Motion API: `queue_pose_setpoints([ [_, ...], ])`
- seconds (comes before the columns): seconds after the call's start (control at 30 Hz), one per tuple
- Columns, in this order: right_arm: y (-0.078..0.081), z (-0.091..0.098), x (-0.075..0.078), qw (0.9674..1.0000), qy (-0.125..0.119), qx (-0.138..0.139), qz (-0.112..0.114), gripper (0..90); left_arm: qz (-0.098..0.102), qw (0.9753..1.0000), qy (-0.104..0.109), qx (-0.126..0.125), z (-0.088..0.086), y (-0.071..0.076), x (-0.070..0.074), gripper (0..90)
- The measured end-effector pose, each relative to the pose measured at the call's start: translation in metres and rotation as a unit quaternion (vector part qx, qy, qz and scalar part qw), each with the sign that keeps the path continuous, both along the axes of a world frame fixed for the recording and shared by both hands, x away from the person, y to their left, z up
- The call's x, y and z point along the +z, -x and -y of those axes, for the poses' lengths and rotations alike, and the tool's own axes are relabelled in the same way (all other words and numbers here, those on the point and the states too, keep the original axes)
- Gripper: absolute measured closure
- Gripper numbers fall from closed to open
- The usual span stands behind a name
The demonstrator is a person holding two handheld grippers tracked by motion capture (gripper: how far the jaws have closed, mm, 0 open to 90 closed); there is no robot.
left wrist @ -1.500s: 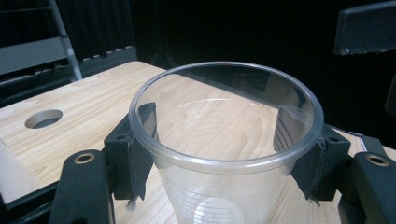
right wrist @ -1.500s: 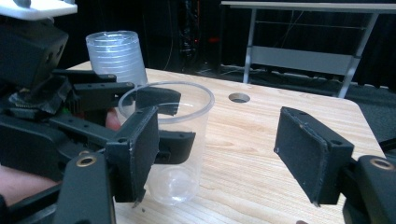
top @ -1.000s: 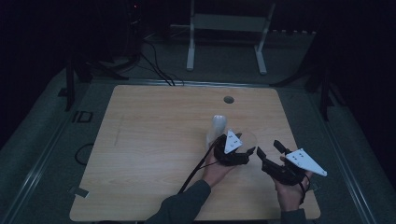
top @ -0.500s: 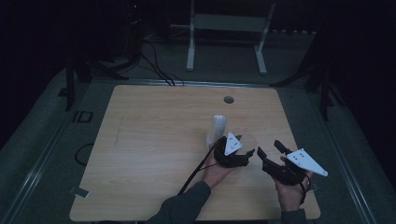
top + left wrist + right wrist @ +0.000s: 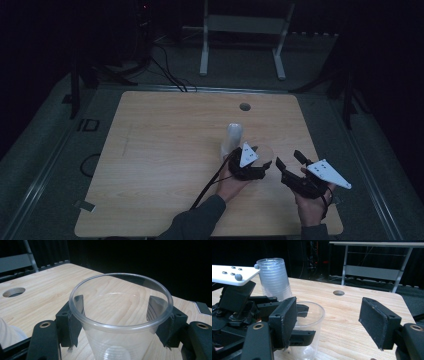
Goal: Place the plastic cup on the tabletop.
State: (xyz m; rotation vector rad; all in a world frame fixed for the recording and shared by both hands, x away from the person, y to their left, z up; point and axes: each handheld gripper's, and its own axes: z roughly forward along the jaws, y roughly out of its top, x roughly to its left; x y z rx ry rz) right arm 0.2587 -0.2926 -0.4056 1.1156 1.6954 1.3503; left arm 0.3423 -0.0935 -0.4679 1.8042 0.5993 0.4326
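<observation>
**Cup clamped in the left claw, right claw waiting wide**

Cup first: clear plastic, upright, and the left claw has it, one black pad pressed on each side of the wall just under the rim. In the left gripper view the wood grain of the counter shows straight through the cup's wall. From the high view that cup sits just on the near side of the stack of clear cups, close beside it but apart, towards the person's edge of the counter.

Over to the right claw: jaws spread wide, nothing between them, only bare wood showing in the gap in its own view. It hangs to the right of the stack and nearer the person, beside the left claw with a small gap between the two.

The stack of cups stands mouth down, ribbed walls nested one over another, roughly mid-counter. Beyond the stack, towards the far edge, is a round hole in the wood. A black cable trails from the left claw back along the sleeve.
</observation>
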Motion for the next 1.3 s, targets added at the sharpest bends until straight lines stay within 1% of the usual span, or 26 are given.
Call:
queue_pose_setpoints([
  [0.37, 0.000, 0.001, 0.000, 1.0000, -0.002, -0.001, 0.000, 30.2, -0.009, 0.9999, -0.001, -0.004, 0.002, 0.000, -0.006, 30.5],
  [0.57, 0.000, 0.001, 0.000, 1.0000, 0.000, 0.000, 0.000, 30.2, -0.010, 0.9999, 0.000, -0.003, 0.002, 0.000, -0.007, 30.3],
  [0.8, 0.000, 0.001, 0.000, 1.0000, 0.000, 0.000, 0.001, 30.2, -0.005, 1.0000, -0.002, -0.003, 0.003, 0.001, -0.008, 29.6],
  [1.03, 0.000, 0.001, 0.000, 1.0000, -0.001, -0.001, 0.000, 30.2, -0.008, 0.9999, -0.005, -0.005, 0.005, 0.003, -0.012, 29.6],
  [1.3, 0.000, 0.001, -0.001, 1.0000, 0.000, -0.001, -0.001, 30.2, -0.006, 0.9999, -0.013, -0.008, 0.008, 0.005, -0.014, 29.0],
])
